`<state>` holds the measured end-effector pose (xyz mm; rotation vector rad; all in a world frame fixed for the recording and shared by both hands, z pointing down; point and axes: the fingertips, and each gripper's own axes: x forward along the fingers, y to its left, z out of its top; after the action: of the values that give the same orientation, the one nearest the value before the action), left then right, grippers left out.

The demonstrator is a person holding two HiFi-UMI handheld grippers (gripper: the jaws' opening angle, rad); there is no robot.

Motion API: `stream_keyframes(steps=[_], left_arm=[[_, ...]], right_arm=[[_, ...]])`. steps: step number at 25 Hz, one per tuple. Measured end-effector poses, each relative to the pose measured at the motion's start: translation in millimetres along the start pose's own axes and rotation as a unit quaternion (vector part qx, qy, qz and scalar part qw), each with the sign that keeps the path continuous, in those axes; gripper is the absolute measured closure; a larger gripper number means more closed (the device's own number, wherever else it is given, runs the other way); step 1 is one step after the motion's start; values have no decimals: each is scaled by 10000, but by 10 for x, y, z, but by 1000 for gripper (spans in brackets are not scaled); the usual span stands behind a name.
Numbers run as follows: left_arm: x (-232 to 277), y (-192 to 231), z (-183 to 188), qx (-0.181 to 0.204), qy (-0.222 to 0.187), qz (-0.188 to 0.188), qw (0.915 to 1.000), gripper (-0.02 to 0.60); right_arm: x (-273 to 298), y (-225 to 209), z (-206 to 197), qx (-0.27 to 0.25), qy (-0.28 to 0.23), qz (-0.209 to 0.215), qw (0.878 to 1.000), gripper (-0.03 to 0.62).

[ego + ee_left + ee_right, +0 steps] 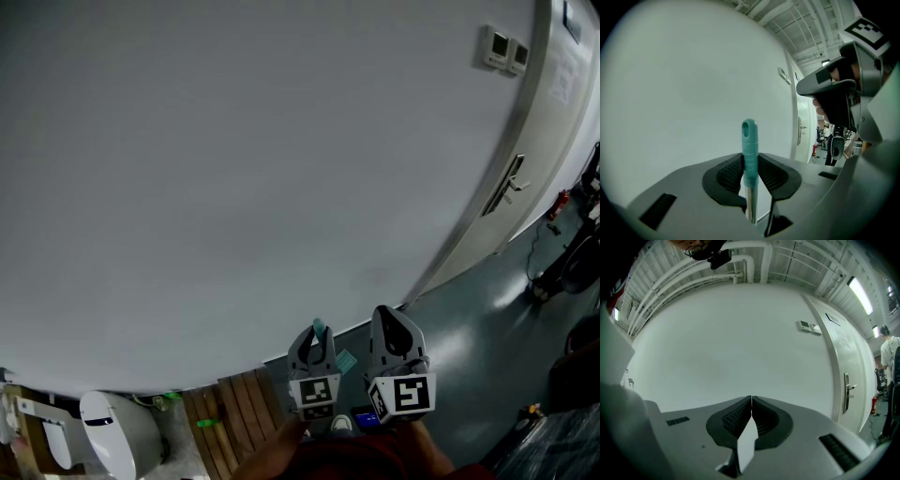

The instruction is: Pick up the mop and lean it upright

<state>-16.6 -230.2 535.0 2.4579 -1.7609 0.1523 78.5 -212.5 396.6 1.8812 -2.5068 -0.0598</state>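
Note:
The mop handle (750, 154) has a teal grip with a hanging hole at its tip and a metal shaft below. It stands upright between the pads of my left gripper (750, 174), which is shut on it. In the head view its teal tip (318, 327) pokes out above my left gripper (313, 343), close to the white wall (234, 187). The mop head is hidden. My right gripper (751, 401) is shut with nothing between its pads, and sits just right of the left one (395, 330).
A grey door with a lever handle (507, 185) stands to the right, with two wall switches (502, 49) above it. A wooden slatted board (234, 412) and a white toilet-like fixture (117, 433) lie low at the left. Dark equipment (562, 272) sits at far right.

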Motion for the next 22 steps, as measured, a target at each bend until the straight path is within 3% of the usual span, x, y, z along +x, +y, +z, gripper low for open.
stream_keyframes(steps=[5,15,22], left_arm=[[-11,-85,238,128,-363,-110,9992,476],[-205,-47,710,473,-693,-59,9965,476],[-371,84,1248,385,-1044,50,9938,476]], right_arm=[[-5,-40,18,-2,-22,-8,10000,576],[-55,0,67,23,-84,10,10000,576],[-72,42,125,42,-186,60,9998,576]])
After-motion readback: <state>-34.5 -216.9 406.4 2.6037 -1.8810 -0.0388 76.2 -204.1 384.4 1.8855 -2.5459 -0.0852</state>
